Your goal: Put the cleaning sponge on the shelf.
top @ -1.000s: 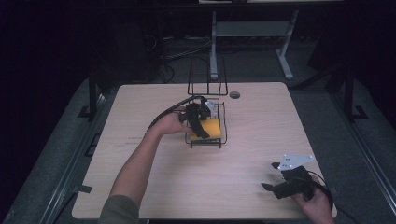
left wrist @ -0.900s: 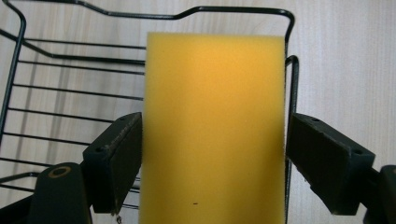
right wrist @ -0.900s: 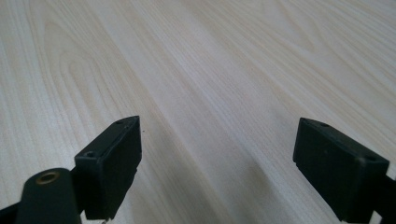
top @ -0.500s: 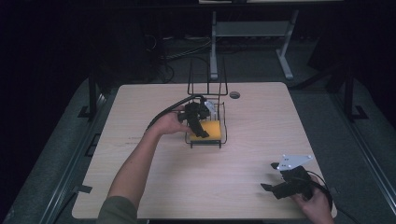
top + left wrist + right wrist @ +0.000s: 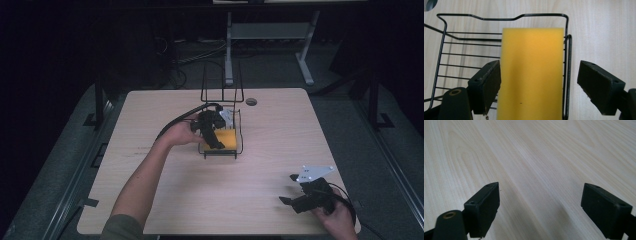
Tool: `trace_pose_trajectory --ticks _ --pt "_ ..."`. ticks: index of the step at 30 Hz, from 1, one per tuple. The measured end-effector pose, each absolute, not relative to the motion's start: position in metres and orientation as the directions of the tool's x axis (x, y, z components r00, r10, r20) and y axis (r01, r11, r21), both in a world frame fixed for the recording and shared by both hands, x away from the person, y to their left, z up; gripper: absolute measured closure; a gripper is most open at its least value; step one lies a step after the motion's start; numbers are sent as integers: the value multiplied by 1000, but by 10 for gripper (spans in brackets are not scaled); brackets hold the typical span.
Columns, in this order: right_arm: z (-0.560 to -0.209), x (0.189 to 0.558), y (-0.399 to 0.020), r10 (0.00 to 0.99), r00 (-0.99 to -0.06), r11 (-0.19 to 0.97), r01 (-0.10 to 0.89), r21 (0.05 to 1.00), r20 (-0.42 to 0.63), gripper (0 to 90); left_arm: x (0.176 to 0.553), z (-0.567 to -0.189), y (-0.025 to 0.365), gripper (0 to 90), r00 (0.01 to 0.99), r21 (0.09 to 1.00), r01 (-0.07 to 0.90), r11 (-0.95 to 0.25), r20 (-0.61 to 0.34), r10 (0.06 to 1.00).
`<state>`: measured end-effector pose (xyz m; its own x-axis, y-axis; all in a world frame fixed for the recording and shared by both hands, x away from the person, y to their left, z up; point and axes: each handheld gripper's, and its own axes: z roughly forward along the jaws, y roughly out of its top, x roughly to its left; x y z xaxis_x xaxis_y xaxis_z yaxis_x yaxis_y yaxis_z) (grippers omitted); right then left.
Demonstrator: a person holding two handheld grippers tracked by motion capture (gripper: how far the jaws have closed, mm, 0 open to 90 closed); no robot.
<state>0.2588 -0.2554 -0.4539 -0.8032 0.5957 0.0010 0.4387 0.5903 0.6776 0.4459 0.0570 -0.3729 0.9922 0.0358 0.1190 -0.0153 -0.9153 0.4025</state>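
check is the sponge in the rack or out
In: the sponge lies inside the rack, against one side wire, with the open left claw over it.

1. We saw a plain yellow-orange sponge, with one tiny dark speck low on its face.
2. The wire basket was black, its thin bars making a pattern of parallel lines.
3. The table was pale beige wood with fine streaked grain.
4. The left tongs and the right tongs were matt black.
5. A light grey plate topped the right tongs.
6. The floor looked dark grey.
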Motion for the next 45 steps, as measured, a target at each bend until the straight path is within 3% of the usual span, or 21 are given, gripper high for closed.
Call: trace_pose_trajectory --ticks 17,20,24,45 --pt "-451 260 -259 600 -800 577 431 694 -2 150 426 -368 63 193 992 338 -38 -940 127 6" --pt "-450 259 -259 602 -798 577 433 692 -3 150 421 -370 66 200 992 362 -37 -932 127 10" --pt "-450 258 -259 602 -799 577 427 696 -9 150 412 -371 65 193 991 319 -54 -946 135 -11" --pt "-450 256 -258 607 -794 574 432 696 -8 150 379 -368 74 201 990 343 -78 -936 138 -32"
